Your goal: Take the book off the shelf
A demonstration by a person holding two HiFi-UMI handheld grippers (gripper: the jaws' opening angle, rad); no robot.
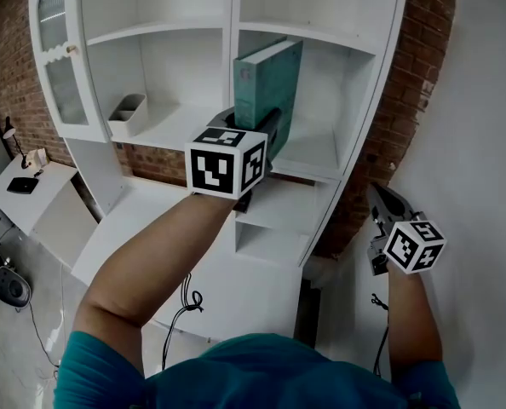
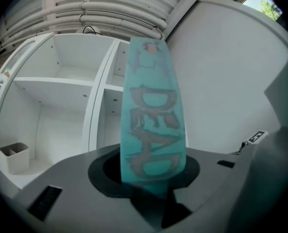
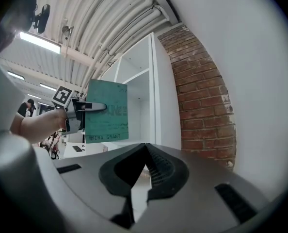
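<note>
White boards made up the shelf (image 1: 172, 128), a tall unit with two columns of open compartments that stood against a brick wall (image 1: 423, 49). Off to its left, lower down, was a pale surface (image 1: 55, 180). The teal book (image 1: 266, 83) was upright in the air in front of the right-hand column, level with the middle compartment. In the right gripper view it was out past the unit's front edge and clear of the boards. The left gripper (image 1: 266, 135) held it at the lower part of the spine. That gripper's own view showed its jaws closed on the spine from both sides, with the dark lettering running up the spine above them. The right gripper (image 1: 381, 196) was well apart from the book, low at the right beside the brick. Its jaws were together at the tips with nothing between them. A small white bin (image 1: 127, 113) sat on the middle board of the left column, near the back. A flat black device (image 1: 21, 186) lay on the pale surface.
</note>
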